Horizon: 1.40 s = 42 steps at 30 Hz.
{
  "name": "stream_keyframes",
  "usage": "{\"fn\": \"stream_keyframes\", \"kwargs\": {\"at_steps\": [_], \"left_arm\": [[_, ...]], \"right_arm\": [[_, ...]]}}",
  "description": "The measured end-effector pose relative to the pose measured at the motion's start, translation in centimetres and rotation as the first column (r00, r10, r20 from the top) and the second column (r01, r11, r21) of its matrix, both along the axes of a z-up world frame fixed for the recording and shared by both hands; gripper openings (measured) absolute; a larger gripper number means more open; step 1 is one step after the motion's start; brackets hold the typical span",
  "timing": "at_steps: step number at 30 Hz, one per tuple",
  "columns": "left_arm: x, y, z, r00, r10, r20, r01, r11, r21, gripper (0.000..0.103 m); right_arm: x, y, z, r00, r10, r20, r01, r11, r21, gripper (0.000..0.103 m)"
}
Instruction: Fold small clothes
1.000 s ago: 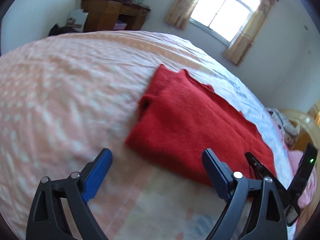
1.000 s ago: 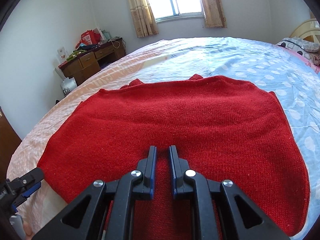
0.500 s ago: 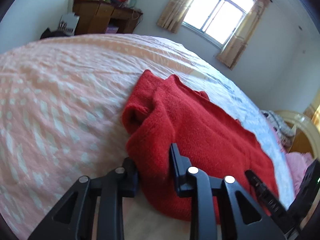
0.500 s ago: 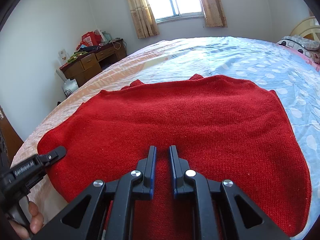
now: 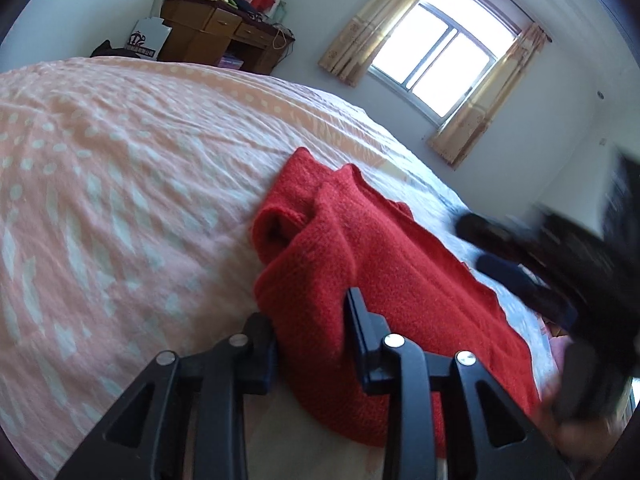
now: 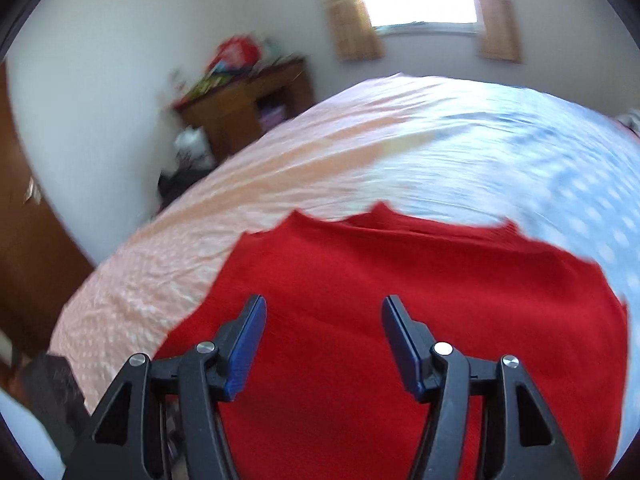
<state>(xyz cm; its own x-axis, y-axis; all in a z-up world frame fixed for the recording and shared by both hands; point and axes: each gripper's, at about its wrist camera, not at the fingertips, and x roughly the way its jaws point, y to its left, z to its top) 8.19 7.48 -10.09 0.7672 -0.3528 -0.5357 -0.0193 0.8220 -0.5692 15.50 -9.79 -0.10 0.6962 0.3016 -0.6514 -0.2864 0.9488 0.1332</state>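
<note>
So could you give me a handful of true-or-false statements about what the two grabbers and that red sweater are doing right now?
1. The left gripper is clamped on a bunched edge of the red sweater. True.
2. The right gripper is shut. False: its fingers stand wide apart above the sweater, holding nothing.
3. The sweater lies on a wooden floor. False: it lies on a bed with a pink and blue dotted cover.
4. A wooden desk stands by the wall beyond the bed. True.
</note>
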Motion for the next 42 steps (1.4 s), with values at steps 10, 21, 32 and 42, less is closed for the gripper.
{"fn": "stream_keyframes", "kwargs": {"at_steps": [10,21,32,42], "left_arm": [[-0.3,0.4,-0.2,1.000,0.003,0.008,-0.002,0.999,-0.040,0.032],[-0.8,0.3,0.0,1.000,0.008,0.014,-0.008,0.999,-0.047,0.032],[-0.1,-0.9,1.0,1.000,-0.020,-0.002,0.020,1.000,0.010,0.028],[-1.4,-5.6,5.6,0.981,-0.168,0.096,0.129,0.939,0.319,0.024]], "right_arm": [[7.8,11.3,-4.1,0.952,0.233,-0.199,-0.274,0.937,-0.215,0.068],[8.1,12.1,-4.8,0.942,0.280,-0.183,-0.326,0.895,-0.305,0.056],[8.4,4.1,-3.2,0.948,0.193,-0.252,-0.148,0.971,0.187,0.012],[4.7,-3.2,-0.3,0.978,0.124,-0.165,-0.038,0.893,0.449,0.011]]}}
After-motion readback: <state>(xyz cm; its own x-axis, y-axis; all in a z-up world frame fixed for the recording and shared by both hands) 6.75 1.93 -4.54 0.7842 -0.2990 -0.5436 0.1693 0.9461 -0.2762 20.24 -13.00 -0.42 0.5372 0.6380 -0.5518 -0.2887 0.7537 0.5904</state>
